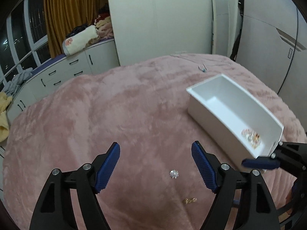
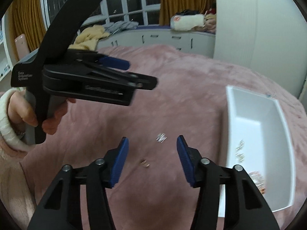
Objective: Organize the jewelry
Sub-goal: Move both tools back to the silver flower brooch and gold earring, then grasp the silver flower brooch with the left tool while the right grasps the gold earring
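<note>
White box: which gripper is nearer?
Right. The right gripper has its fingertips at the white box's near corner; the left gripper hangs open over the pink blanket, beside it.

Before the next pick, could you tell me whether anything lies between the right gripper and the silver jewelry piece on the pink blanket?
Nothing visible does. The right gripper is open above the pink blanket, and the silver piece lies uncovered just beyond its fingertips. A small gold piece lies nearer, beside that line. The white box sits off to the right.
</note>
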The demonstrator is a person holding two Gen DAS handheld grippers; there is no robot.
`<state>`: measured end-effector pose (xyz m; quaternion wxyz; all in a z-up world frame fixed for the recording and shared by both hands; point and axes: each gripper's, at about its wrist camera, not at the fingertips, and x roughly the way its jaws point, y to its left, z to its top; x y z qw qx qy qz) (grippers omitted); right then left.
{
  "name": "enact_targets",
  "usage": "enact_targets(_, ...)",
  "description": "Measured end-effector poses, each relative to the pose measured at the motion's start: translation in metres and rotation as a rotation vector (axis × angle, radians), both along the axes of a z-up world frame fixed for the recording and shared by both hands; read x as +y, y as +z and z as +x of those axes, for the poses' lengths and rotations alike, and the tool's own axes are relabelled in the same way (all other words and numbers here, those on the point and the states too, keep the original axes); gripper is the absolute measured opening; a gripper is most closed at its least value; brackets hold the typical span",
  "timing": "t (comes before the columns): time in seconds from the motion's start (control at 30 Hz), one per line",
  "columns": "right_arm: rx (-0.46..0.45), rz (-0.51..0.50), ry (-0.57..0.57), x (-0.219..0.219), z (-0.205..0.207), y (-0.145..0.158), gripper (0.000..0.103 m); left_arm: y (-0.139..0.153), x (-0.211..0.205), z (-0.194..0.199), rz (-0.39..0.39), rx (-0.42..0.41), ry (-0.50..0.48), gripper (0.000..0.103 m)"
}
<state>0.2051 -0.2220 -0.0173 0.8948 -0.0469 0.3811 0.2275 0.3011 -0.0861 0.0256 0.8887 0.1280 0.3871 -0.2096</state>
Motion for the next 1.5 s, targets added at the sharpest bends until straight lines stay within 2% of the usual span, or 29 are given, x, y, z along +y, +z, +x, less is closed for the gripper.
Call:
enact_targets(0.1,0.028,0.011,0.013,0.008,0.0,-0.021,0.05,-0.028,-0.003,0.003,-0.001,0.034,-0.028,0.079)
enact_targets(0.2,0.046,0.0,0.021,0.014,0.0,-0.04,0.047,-0.055,-0.006,0.008,-0.005,0.073,-0.053,0.07)
enact_targets(0.37,0.075,-0.012,0.036,0.023,0.009,-0.068,0.045,-0.096,-0.012,0.016,-0.001,0.137,-0.099,0.062)
enact_targets(0.43,0.092,-0.018,0.039,0.026,0.014,-0.079,0.042,-0.108,-0.013,0.02,-0.003,0.164,-0.105,0.054)
enact_targets(0.5,0.101,-0.025,0.037,0.029,0.017,-0.087,0.042,-0.12,-0.013,0.024,-0.015,0.194,-0.115,0.051)
enact_targets(0.67,0.129,-0.041,0.035,0.034,0.028,-0.106,0.039,-0.137,-0.016,0.024,-0.009,0.218,-0.16,0.049)
enact_targets(0.87,0.152,-0.056,0.029,0.037,0.034,-0.12,0.031,-0.15,-0.022,0.027,0.025,0.215,-0.164,0.045)
enact_targets(0.97,0.159,-0.053,0.05,0.039,0.032,-0.122,0.013,-0.15,-0.025,0.028,0.016,0.227,-0.181,0.029)
enact_targets(1.0,0.161,-0.053,0.055,0.04,0.03,-0.123,0.012,-0.151,-0.027,0.027,0.017,0.232,-0.191,0.025)
enact_targets(1.03,0.16,-0.056,0.06,0.04,0.028,-0.124,0.01,-0.151,-0.03,0.025,0.029,0.223,-0.196,0.025)
enact_targets(1.13,0.171,-0.047,0.067,0.041,0.025,-0.124,0.01,-0.153,-0.034,0.019,0.059,0.205,-0.206,0.025)
enact_targets(1.27,0.172,-0.037,0.068,0.037,0.022,-0.119,0.01,-0.151,-0.034,0.018,0.054,0.208,-0.196,0.025)
enact_targets(1.5,0.136,-0.049,0.065,0.025,0.009,-0.096,0.01,-0.137,-0.035,0.01,0.074,0.185,-0.193,0.025)
